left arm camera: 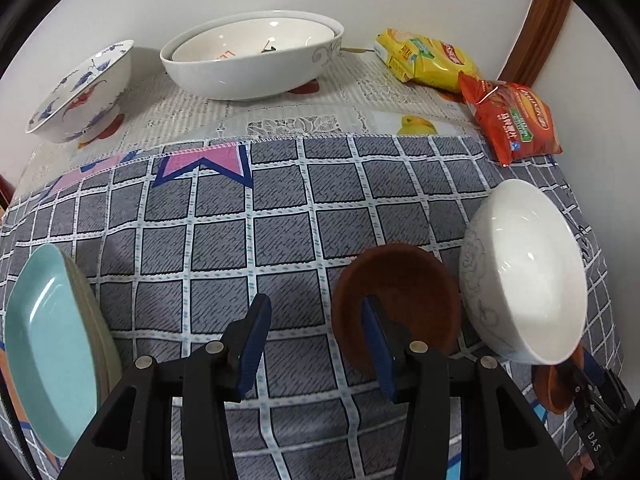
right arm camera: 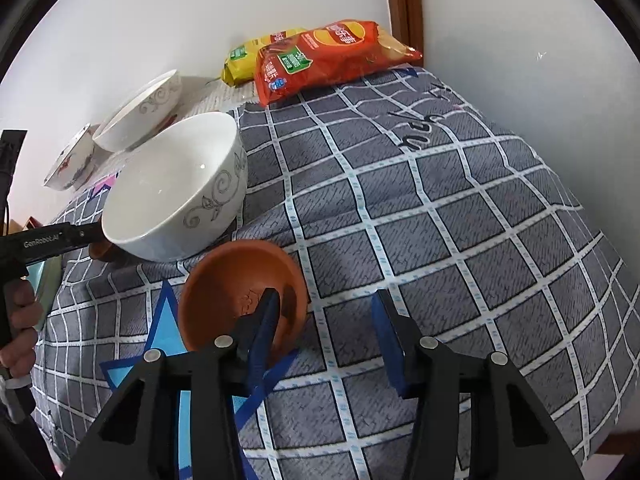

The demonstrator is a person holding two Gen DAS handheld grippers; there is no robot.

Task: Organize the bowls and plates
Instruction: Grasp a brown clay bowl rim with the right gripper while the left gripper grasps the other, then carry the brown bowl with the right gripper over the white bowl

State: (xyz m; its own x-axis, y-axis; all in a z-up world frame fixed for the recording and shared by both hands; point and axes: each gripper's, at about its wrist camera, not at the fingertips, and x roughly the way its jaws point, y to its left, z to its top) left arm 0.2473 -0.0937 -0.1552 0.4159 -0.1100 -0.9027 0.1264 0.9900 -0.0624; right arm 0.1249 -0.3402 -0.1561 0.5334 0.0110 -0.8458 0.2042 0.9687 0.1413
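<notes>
Two small brown bowls sit on the checked cloth either side of a white bowl (left arm camera: pixel 528 276) with grey scrollwork. My left gripper (left arm camera: pixel 316 304) is open, its right finger inside one brown bowl (left arm camera: pixel 400 280) and that bowl's near rim between the jaws; neither pad presses on it. My right gripper (right arm camera: pixel 325 296) is open too, left finger dipped into the other brown bowl (right arm camera: pixel 232 288), whose right rim lies between the jaws untouched. In the right wrist view the white bowl (right arm camera: pixel 176 192) stands just behind this brown bowl.
Against the back wall stand a large white bowl (left arm camera: pixel 252 56) with another nested inside and a blue-flowered bowl (left arm camera: pixel 80 92). Teal plates (left arm camera: pixel 48 340) lie stacked at the left edge. Yellow (left arm camera: pixel 424 58) and red snack bags (left arm camera: pixel 516 120) fill the far right corner. A hand (right arm camera: pixel 20 312) holds the left gripper.
</notes>
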